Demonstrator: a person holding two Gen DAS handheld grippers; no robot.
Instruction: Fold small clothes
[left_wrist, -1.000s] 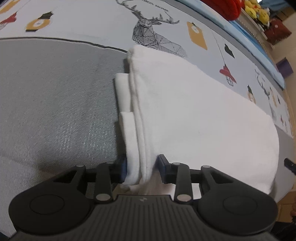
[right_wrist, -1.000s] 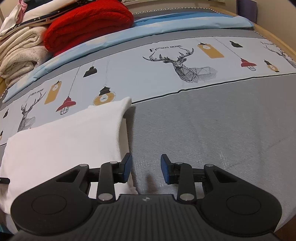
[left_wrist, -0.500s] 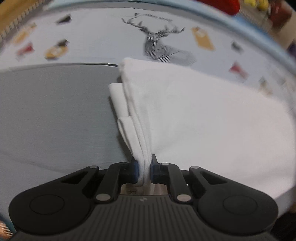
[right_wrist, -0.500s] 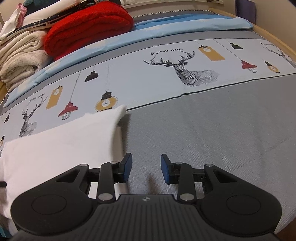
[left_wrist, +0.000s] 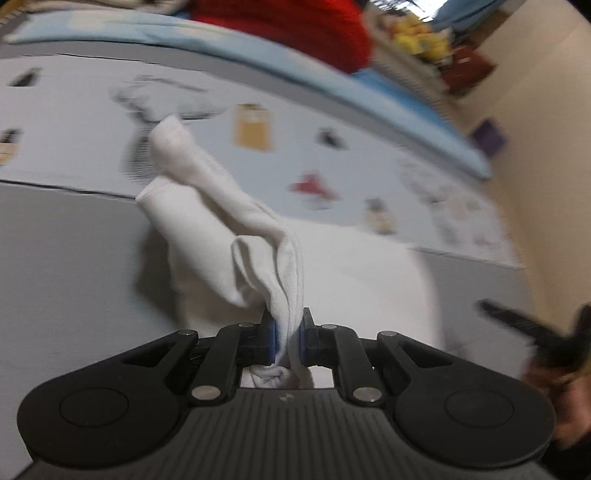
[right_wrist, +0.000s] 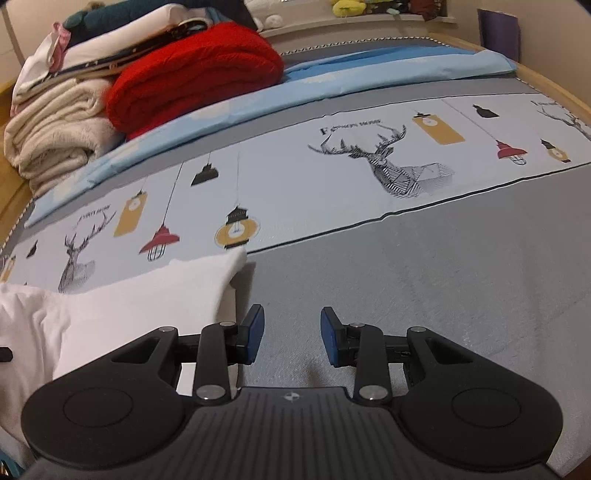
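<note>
- My left gripper (left_wrist: 287, 338) is clamped tight on a bunched edge of the white garment (left_wrist: 354, 280), the cloth squeezed between the blue pads with a little wad poking out behind them.
- The pinched end hangs lifted off the bedspread (left_wrist: 66, 266), with loose corners trailing toward 11 o'clock; the rest lies on the bed toward 2 o'clock.
- My right gripper (right_wrist: 291, 336) hangs wide open over bare grey bedspread, holding nothing (the garment's corner lies at its 10 o'clock, just beside the left pad).
- Risk one: I seem to hold several layers at once, so a thin one could slip out and the fold would fall apart.
- Risk two: the dangling flaps may land crumpled or tucked under, giving an untidy fold.
- Risk three: the left view is blurred, so I cannot judge the landing spot well; going fast could drag the whole garment across the bed.
- Risk four: with the right gripper pinning nothing, the resting part can slide along.
</note>
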